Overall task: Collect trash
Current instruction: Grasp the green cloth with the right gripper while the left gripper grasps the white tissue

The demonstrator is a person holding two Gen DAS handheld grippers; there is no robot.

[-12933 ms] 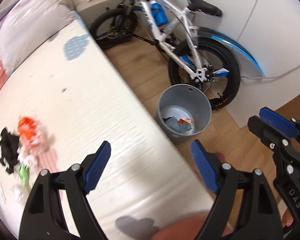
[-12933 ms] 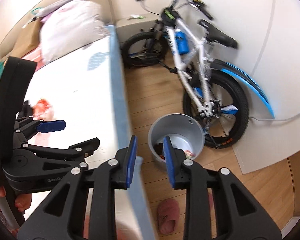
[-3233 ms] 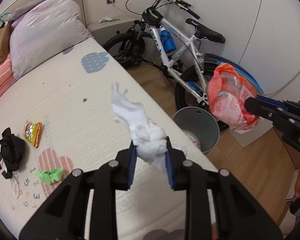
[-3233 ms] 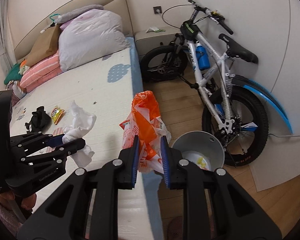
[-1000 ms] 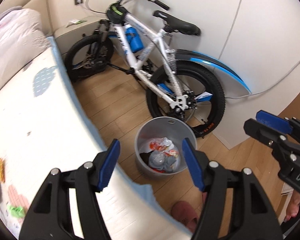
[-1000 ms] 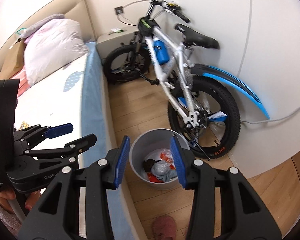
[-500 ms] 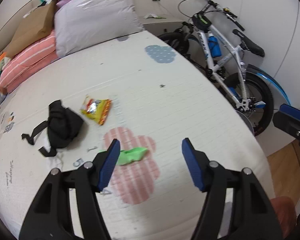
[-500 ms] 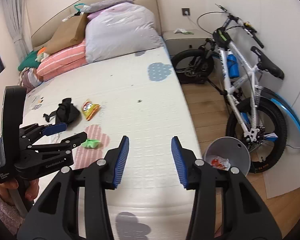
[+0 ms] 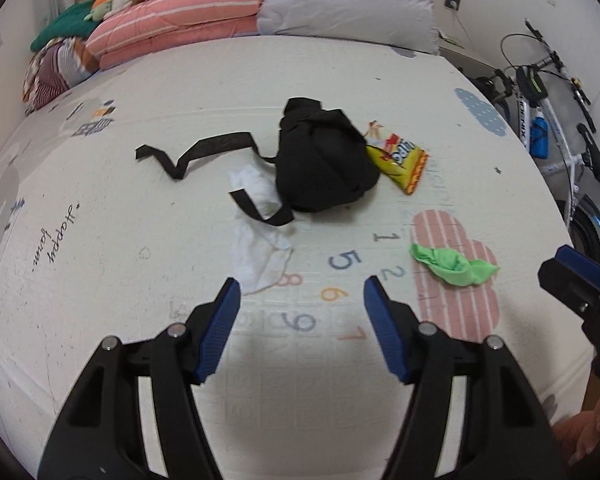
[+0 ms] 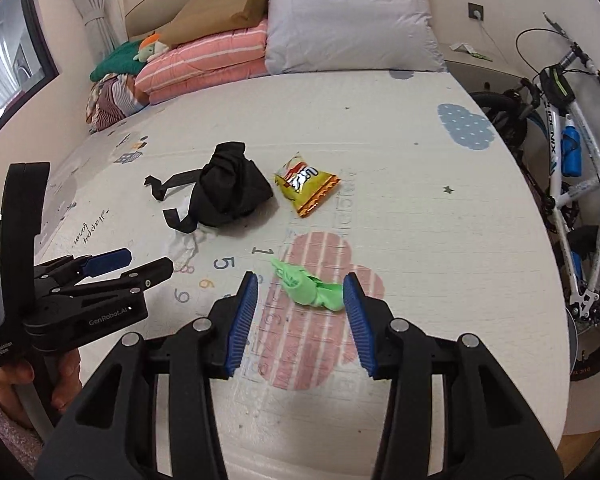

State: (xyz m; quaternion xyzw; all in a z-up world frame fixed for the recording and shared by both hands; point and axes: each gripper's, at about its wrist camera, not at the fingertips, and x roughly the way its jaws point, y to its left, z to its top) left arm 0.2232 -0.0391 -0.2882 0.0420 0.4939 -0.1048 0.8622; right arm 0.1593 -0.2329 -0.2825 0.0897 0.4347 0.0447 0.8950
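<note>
Jaws of the left gripper (image 9: 302, 300) stand wide apart and empty above the printed numbers on the play mat (image 9: 100, 300), with a crumpled white tissue (image 9: 260, 248) just ahead of the left pad. The right gripper (image 10: 300, 300) is open less widely, also holding nothing, and a green wrapper (image 10: 312, 290) lies on the pink cloud print between its blue pads (whether the right pad touches it I cannot tell). Farther back on the mat a yellow snack packet (image 10: 306, 188) lies just beside a black pouch (image 10: 234, 190) whose straps trail over the tissue. Folded pink bedding (image 10: 204, 64) and a grey pillow (image 10: 348, 24) are piled at the head. Right of the mat's edge stands a bicycle (image 10: 568, 140) against the wall, and the mat's near and right stretches lie bare.
</note>
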